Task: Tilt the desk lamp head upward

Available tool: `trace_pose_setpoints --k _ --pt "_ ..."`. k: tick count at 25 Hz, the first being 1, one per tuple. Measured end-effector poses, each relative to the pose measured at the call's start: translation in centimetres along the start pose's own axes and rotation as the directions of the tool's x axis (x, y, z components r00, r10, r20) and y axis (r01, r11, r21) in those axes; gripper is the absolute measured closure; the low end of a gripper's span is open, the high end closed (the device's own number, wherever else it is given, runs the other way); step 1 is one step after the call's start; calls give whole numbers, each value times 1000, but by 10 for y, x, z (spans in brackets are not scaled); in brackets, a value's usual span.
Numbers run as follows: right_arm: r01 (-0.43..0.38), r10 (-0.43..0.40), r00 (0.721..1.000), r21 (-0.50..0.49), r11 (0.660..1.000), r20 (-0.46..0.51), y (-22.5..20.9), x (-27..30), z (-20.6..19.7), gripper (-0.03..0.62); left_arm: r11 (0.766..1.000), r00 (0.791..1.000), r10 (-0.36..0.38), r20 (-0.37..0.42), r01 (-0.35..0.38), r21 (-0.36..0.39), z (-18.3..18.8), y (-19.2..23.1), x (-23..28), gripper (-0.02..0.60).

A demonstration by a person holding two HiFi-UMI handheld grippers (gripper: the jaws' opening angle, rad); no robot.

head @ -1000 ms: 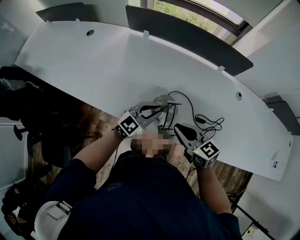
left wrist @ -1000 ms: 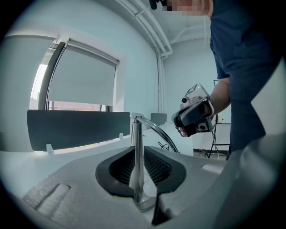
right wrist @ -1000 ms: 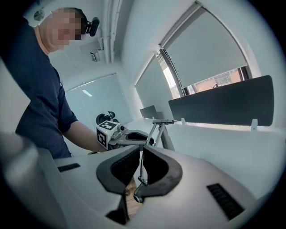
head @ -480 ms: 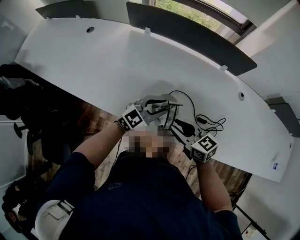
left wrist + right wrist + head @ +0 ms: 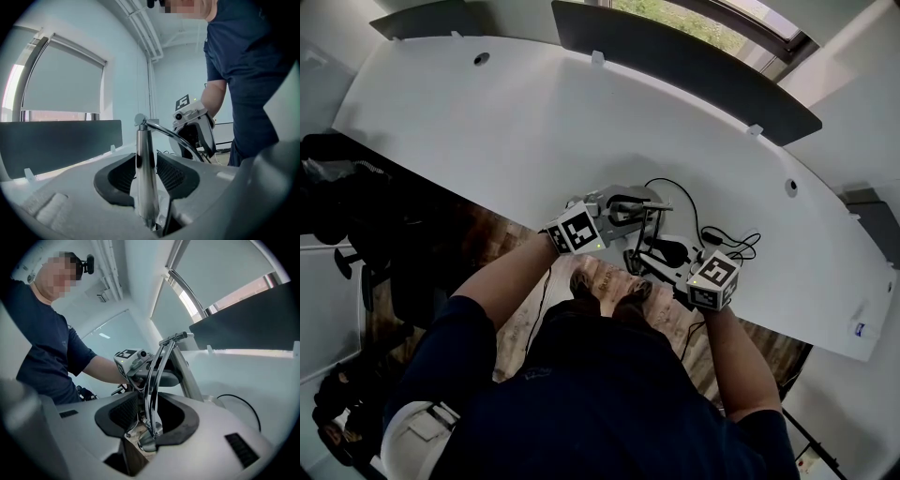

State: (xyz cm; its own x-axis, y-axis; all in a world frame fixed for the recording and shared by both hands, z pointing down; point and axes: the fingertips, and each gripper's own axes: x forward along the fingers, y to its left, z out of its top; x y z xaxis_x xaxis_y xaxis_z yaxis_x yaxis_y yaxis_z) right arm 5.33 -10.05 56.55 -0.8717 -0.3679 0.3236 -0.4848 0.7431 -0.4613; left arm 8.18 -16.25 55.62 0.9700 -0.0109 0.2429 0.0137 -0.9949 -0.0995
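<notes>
A chrome desk lamp (image 5: 639, 201) stands near the front edge of the white desk (image 5: 487, 122). Its upright pole (image 5: 144, 173) stands between the jaws of my left gripper (image 5: 146, 171), which are opening, with a gap beside the pole. The thin curved arm (image 5: 152, 385) of the lamp runs between the jaws of my right gripper (image 5: 149, 416), also opening and clear of it on both sides. The arm's lower end (image 5: 143, 442) sits deep in that gripper's throat. In the head view my left gripper (image 5: 619, 208) and right gripper (image 5: 654, 255) flank the lamp.
A black cable (image 5: 727, 242) loops on the desk to the lamp's right. A dark partition panel (image 5: 675, 61) runs along the desk's far edge. Dark chairs (image 5: 356, 216) stand on the floor at the left. The person stands close against the desk front.
Both grippers have shifted slightly up toward the lamp in the head view. The right gripper's jaws now sit closer to the lamp's arm.
</notes>
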Motion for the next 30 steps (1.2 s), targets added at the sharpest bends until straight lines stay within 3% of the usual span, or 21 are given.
trace_pose_setpoints --k 7,12,30 --pt "-92 90 994 -29 995 -60 1 11 -5 461 999 1000 -22 6 22 26 5 2 8 456" --pt "-136 133 990 -50 989 -53 3 14 -5 537 999 1000 -24 10 24 21 5 1 10 456" --pt "-152 172 976 143 978 -134 12 6 0 549 998 998 -38 52 36 44 3 -4 10 449"
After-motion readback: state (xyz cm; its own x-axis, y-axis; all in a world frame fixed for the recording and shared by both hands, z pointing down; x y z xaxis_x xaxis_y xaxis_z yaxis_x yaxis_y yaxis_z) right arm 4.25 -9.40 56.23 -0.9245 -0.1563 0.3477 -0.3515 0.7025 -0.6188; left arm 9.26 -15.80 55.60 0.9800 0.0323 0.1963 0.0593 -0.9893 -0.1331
